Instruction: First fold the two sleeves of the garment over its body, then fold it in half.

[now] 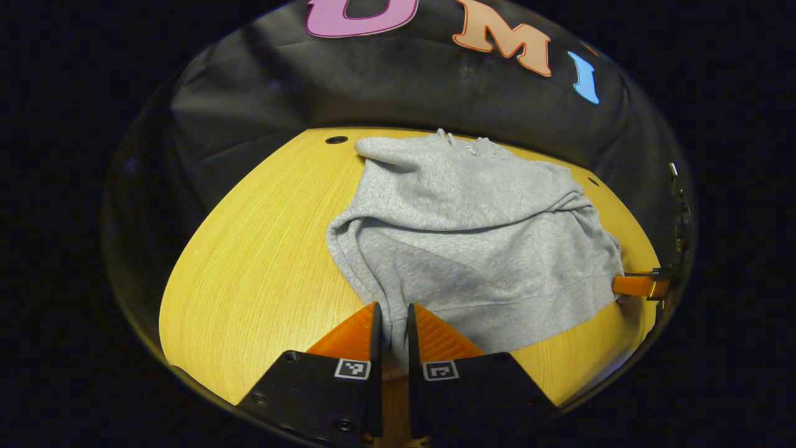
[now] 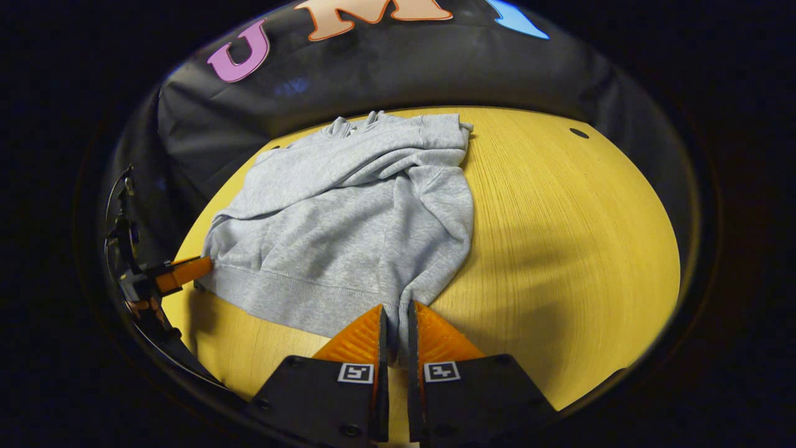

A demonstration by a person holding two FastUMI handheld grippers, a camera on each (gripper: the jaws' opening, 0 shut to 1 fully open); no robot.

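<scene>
A grey hoodie (image 1: 472, 236) lies flat on the yellow wooden table (image 1: 261, 261), hood end far, hem near, with both sleeves laid across its body. My left gripper (image 1: 393, 309) is shut on the near left corner of the hem, cloth pinched between its fingers. In the right gripper view the hoodie (image 2: 348, 211) spreads left of centre, and my right gripper (image 2: 396, 312) is shut on the hem's near right corner. Each view also catches the other gripper at the opposite hem corner: the right gripper (image 1: 640, 285) and the left gripper (image 2: 180, 272).
Bare table top (image 2: 559, 236) stretches to the right of the hoodie and more lies to its left. Small dark holes (image 1: 336, 139) (image 2: 579, 132) mark the far table corners. The black cloth wall (image 1: 398, 87) closes the back.
</scene>
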